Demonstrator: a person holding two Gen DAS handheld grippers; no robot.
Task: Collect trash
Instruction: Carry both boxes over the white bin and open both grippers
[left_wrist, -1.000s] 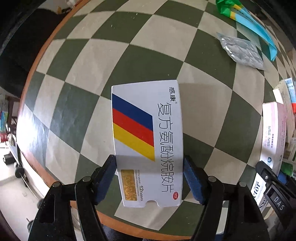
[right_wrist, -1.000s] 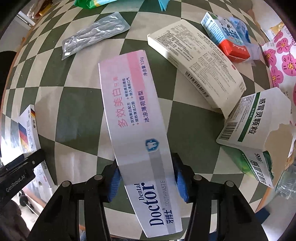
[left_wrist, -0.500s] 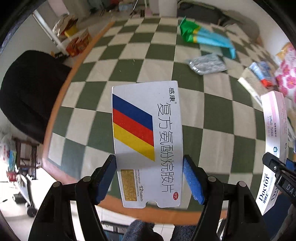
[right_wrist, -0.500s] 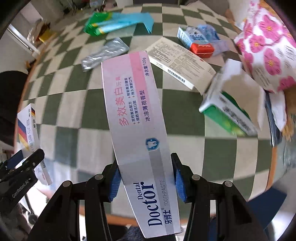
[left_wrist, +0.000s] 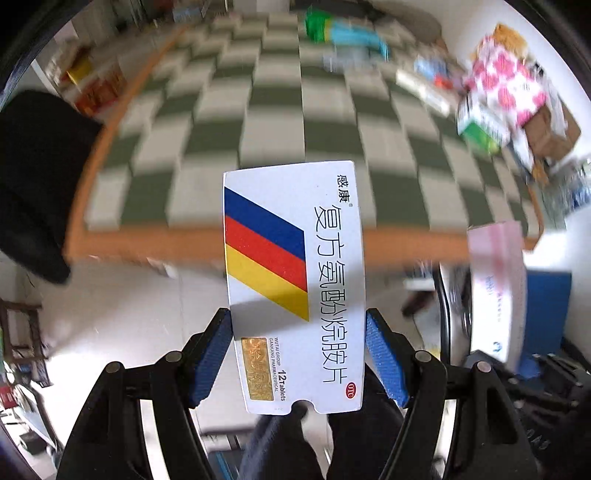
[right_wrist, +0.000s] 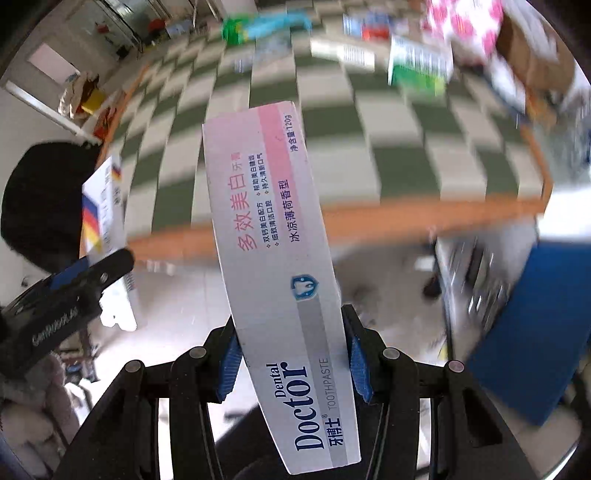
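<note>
Left wrist view: left gripper (left_wrist: 297, 354) clamped on a flat medicine carton (left_wrist: 293, 280), blue pads (left_wrist: 208, 360) pressing its long edges near the notched end, most of the length cantilevered forward. Probably empty cardboard, so light and fairly stiff along its length but easy to crush across the faces; glossy print likely slick, so edge-to-edge pinch near the end seems the sound hold, with modest squeeze. Right wrist view: right gripper (right_wrist: 291, 360) closed the same way on a long toothpaste box (right_wrist: 275, 258), held near the "Doctor" end, the far end tilted up and leftward; longer lever, so more prone to swing or pivot in the pads. Both boxes lifted clear and out past the orange edge of the checkered table (left_wrist: 280, 122), over pale floor. Farther back on the table, blurred: a green-and-blue wrapper (left_wrist: 343, 29), a green-and-white box (left_wrist: 480, 125), a pink flowered bag (left_wrist: 506, 81) toward the right edge. Left of the table, a black chair (left_wrist: 40, 177); right of the table and below it, a blue bin-like shape (right_wrist: 532, 332), too blurred to identify.
</note>
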